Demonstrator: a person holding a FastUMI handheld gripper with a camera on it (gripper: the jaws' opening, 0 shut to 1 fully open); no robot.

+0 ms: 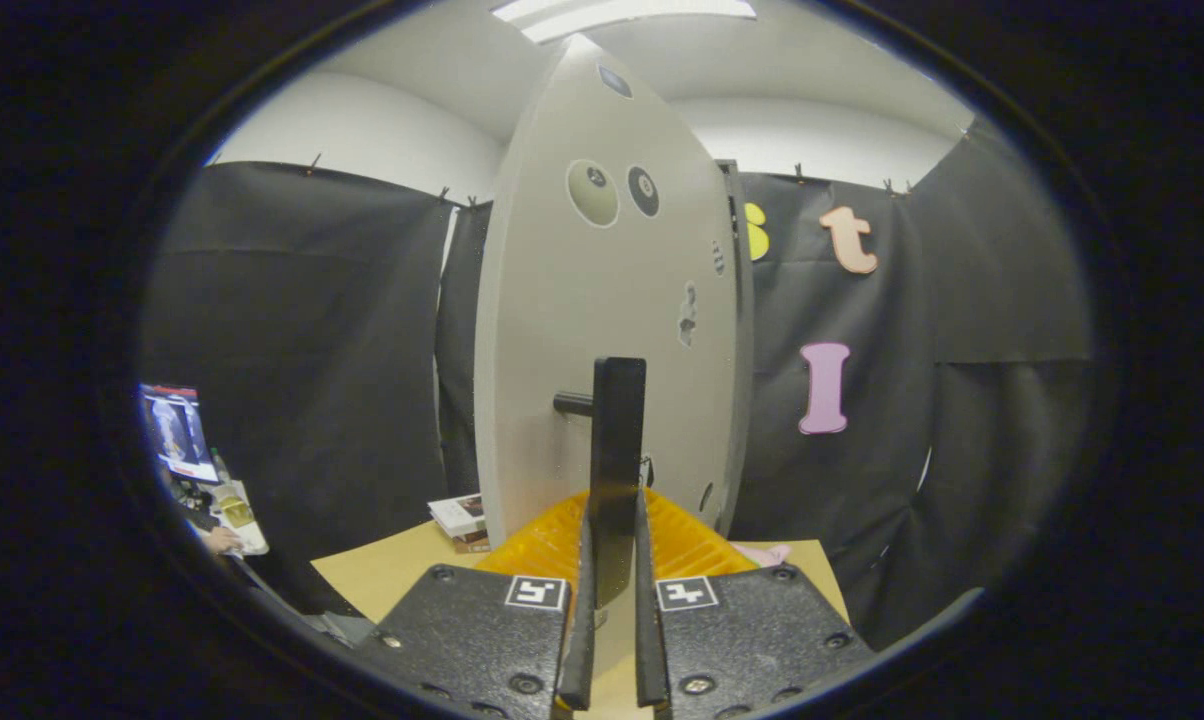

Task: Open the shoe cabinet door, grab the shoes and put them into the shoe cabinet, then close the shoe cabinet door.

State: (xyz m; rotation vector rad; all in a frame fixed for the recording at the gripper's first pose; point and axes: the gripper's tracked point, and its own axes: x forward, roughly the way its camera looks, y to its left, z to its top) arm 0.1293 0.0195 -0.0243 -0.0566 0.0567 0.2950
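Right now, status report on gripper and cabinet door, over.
Gripper shut on door handle. Door swung edge-on ahead. Nothing blocking it that I can see.

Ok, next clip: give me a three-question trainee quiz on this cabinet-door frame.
1. True or false: the gripper is shut on the black door handle.
2. What lies on the table left of the cabinet door? A) stacked booklets B) a mug C) a shoe
3. What bright thing sits just behind the fingers?

Key: 1 true; 2 A, the booklets; 3 an orange ribbed piece.
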